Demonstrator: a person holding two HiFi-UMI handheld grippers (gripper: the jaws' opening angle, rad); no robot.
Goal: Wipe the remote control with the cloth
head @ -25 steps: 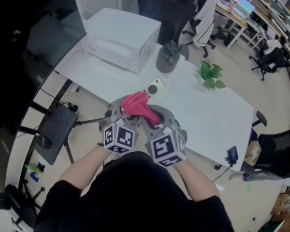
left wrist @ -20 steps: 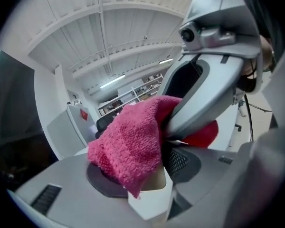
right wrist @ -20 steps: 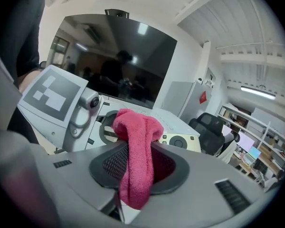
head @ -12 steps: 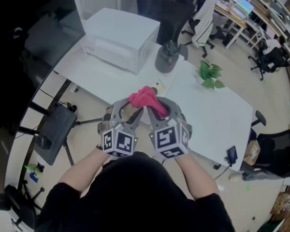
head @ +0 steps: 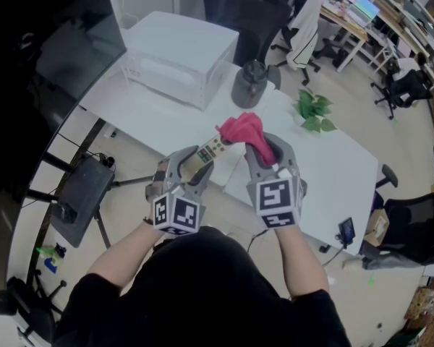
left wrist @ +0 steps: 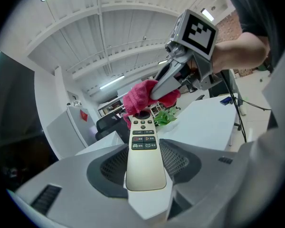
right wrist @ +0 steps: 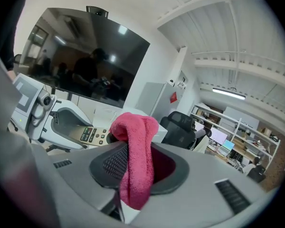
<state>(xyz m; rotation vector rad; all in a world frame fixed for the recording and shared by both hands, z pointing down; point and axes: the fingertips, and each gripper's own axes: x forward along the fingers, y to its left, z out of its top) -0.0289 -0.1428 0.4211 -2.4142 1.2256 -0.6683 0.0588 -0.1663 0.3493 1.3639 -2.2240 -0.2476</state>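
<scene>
I hold a slim beige remote control (head: 206, 152) (left wrist: 143, 160) in my left gripper (head: 190, 170) (left wrist: 145, 175), which is shut on its lower end; the buttons face up and the remote sticks out forward. My right gripper (head: 264, 154) (right wrist: 133, 175) is shut on a pink cloth (head: 244, 130) (right wrist: 135, 151). The cloth's bunched end rests on the remote's far tip (left wrist: 143, 114), seen in the left gripper view just under the right gripper's fingers (left wrist: 168, 80). In the right gripper view the remote (right wrist: 90, 134) lies left of the cloth. Both grippers are held up above the white table (head: 325, 172).
On the table stand a white box-like appliance (head: 177, 60), a grey round container (head: 249, 84) and a small green plant (head: 315, 113). Office chairs (head: 253, 13) stand behind. A dark screen (right wrist: 85, 65) is at the left, a black stand (head: 83, 197) beside the table.
My right gripper has moved forward and to the right with the cloth, sliding it from the remote's near part up to its far tip. The remote's buttons have come into sight. The left gripper stayed put.
</scene>
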